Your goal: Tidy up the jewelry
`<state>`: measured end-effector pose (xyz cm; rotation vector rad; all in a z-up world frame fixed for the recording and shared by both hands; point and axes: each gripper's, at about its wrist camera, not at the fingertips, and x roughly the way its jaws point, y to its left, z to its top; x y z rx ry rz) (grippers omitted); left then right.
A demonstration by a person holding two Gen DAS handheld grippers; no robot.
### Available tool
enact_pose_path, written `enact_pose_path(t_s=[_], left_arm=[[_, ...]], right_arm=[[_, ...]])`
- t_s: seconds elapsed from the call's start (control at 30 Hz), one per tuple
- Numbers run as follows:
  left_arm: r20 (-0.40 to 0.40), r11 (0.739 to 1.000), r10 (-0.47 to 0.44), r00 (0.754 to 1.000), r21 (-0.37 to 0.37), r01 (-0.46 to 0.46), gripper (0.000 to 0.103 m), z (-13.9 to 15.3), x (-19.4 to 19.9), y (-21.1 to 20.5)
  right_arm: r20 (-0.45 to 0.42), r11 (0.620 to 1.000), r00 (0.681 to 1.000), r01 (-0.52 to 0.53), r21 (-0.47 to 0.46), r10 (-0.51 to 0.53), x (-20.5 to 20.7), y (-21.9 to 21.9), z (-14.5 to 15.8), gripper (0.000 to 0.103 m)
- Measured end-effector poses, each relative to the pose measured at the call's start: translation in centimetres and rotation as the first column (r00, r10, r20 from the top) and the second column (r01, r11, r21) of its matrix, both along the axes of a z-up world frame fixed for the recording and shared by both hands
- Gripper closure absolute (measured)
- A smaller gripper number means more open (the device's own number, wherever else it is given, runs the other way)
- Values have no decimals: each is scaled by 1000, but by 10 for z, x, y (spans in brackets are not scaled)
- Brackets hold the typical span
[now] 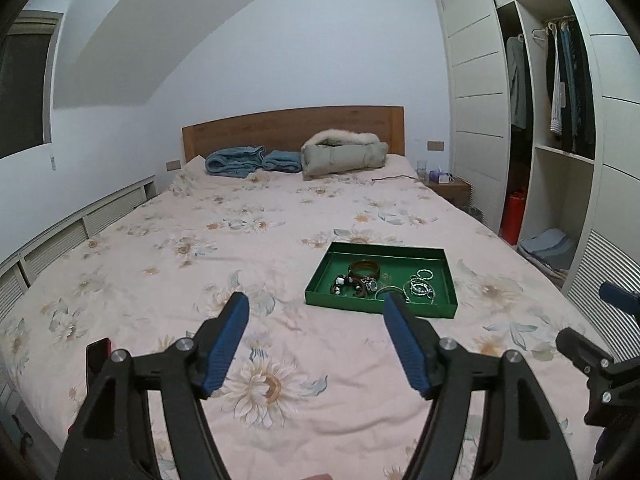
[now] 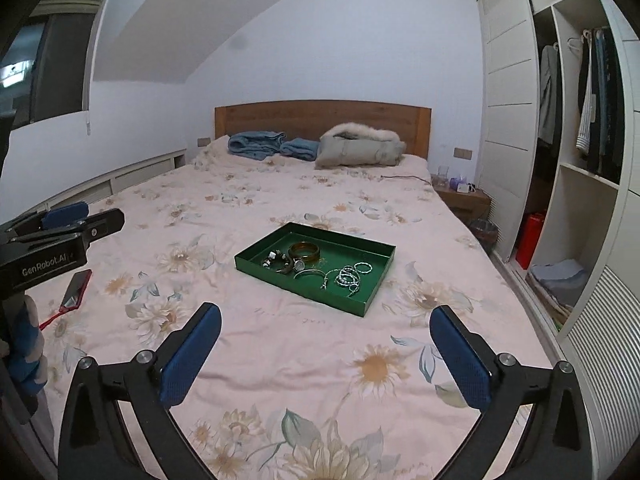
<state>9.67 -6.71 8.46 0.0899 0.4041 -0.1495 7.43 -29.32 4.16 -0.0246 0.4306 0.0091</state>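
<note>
A green tray (image 1: 384,249) (image 2: 300,286) lies on the floral bedspread, right of the bed's middle. In it are a brown bangle (image 1: 364,269) (image 2: 305,249), dark beaded pieces (image 1: 344,284) (image 2: 280,262), a silver bangle (image 1: 390,291) and silvery bead bracelets (image 1: 420,288) (image 2: 346,278). My left gripper (image 1: 315,299) is open above the bedspread, short of the tray's near wall, with nothing between its blue pads. My right gripper (image 2: 325,311) stands wide open, also short of the tray and holding nothing. Each gripper shows at the edge of the other's view.
A red phone-like object (image 2: 76,286) (image 1: 98,356) lies at the bed's near left. Blue towels (image 1: 240,160) and a grey fur-trimmed coat (image 1: 344,152) sit by the headboard. A nightstand (image 1: 448,188) and an open wardrobe (image 1: 560,120) stand on the right.
</note>
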Motion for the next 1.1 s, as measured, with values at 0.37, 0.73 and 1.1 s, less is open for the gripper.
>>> enact_pose_path(t_s=[0.37,0.73,1.1], left_arm=[[19,1000,2,1000,-4,-2,34,-2,-38,9],[37,1000,13,999,13,-13,34,-7,-56,16],[26,999,33,999,7,-33,34,-12,-54,24]], right_arm=[[44,999,998,46,10,-46,-44,-12,13,0],[47,996,995,89,-9,-88,-66,-23,11,0],[42,991,990,132,-4,-131,-69,-38,8,0]])
